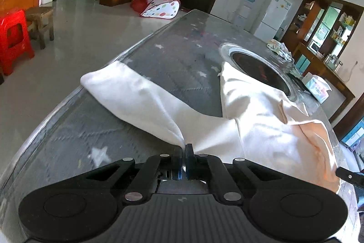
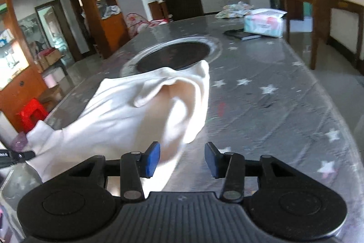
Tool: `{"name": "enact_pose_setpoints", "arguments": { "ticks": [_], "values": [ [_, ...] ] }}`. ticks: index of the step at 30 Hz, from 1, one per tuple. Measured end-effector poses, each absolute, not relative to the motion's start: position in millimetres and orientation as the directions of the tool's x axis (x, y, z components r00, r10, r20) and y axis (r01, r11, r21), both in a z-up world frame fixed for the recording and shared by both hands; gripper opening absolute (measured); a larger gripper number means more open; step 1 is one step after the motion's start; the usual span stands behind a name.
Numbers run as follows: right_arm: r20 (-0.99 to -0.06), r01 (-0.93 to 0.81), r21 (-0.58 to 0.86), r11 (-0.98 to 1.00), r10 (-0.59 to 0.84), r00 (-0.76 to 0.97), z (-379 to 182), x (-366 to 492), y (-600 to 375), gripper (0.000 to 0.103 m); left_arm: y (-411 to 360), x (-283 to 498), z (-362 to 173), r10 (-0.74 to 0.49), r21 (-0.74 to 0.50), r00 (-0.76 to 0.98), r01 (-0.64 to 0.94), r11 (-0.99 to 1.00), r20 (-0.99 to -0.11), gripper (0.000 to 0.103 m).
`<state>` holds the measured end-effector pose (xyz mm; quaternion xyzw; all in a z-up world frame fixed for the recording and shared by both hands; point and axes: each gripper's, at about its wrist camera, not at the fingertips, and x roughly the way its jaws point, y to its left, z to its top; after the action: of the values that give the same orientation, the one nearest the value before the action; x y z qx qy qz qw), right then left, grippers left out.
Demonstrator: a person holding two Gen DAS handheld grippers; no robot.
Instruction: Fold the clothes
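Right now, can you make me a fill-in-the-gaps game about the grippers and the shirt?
1. The left gripper is ____ on the white shirt.
2. The right gripper has its jaws ____.
3. The grey table is printed with white ____.
4. Past the shirt, a round black ____ is set into the table.

Missing words: shut; open; stars; hob

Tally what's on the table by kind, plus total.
Garment: 1, white, pinched by the left gripper; the right gripper is open.
Crumpled cloth pile: 1
Tissue pack: 1
Dark flat item beside the pack: 1, kind unclear
Round inset in the table: 1
Total: 5
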<state>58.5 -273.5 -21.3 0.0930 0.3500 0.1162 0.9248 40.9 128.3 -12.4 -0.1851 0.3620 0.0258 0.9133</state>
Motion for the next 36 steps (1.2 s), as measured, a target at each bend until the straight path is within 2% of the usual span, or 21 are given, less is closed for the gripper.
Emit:
{"name": "enact_pose_setpoints", "arguments": {
  "ticks": [2,4,14,15,16,17,18,19,21,24,25,26,31,36],
  "values": [
    [-0.639,-0.176,0.252,0.952,0.300,0.708,-26,58,-270,0.036,131,35,-11,-0.082,-0.321,0.739,-0.188,0.928,-0.669,0.003],
    [-0.652,-0.202,0.250,0.947,0.319,0.688,-30,57,-266,0.005,134,30,-11,-0.075,-0.322,0.739,-0.198,0.926,-0.669,0.003],
    [-0.725,-0.329,0.208,0.921,0.370,0.580,-35,3,-263,0.005,147,-1,-11,-0.070,-0.302,0.714,-0.203,0.932,-0.697,0.003],
    [-0.729,-0.339,0.205,0.918,0.374,0.573,-35,-3,-264,0.007,150,-3,-13,-0.076,-0.308,0.706,-0.207,0.929,-0.704,0.003],
    [-0.730,-0.341,0.199,0.919,0.371,0.573,-32,-8,-264,0.017,152,-4,-14,-0.080,-0.314,0.701,-0.211,0.926,-0.708,0.006],
    [-0.731,-0.344,0.194,0.919,0.369,0.574,-29,-12,-265,0.022,154,-5,-15,-0.084,-0.319,0.698,-0.214,0.923,-0.711,0.008],
    [-0.728,-0.344,0.184,0.921,0.363,0.581,-25,-16,-266,0.031,157,-6,-16,-0.087,-0.324,0.694,-0.218,0.921,-0.715,0.008],
    [-0.719,-0.339,0.166,0.926,0.349,0.601,-19,-18,-266,0.036,158,-7,-15,-0.083,-0.322,0.695,-0.220,0.921,-0.714,0.012],
    [-0.689,-0.324,0.138,0.936,0.326,0.648,-6,-18,-266,0.037,157,-8,-9,-0.069,-0.311,0.710,-0.216,0.926,-0.701,0.018],
    [-0.616,-0.290,0.152,0.945,0.320,0.720,9,-6,-263,0.048,153,-8,2,-0.068,-0.315,0.743,-0.198,0.928,-0.666,0.033],
    [-0.593,-0.276,0.150,0.949,0.310,0.743,12,1,-260,0.049,150,-6,5,-0.074,-0.316,0.750,-0.186,0.930,-0.658,0.041],
    [-0.579,-0.266,0.140,0.954,0.297,0.759,12,9,-256,0.049,147,-5,8,-0.080,-0.317,0.756,-0.173,0.932,-0.650,0.045],
    [-0.554,-0.241,0.049,0.969,0.227,0.801,3,44,-230,0.053,116,9,14,-0.162,-0.315,0.757,-0.060,0.947,-0.633,0.048],
    [-0.600,-0.267,-0.008,0.964,0.209,0.772,-16,66,-212,0.053,74,24,10,-0.275,-0.320,0.721,0.077,0.944,-0.636,0.050]
  ]
}}
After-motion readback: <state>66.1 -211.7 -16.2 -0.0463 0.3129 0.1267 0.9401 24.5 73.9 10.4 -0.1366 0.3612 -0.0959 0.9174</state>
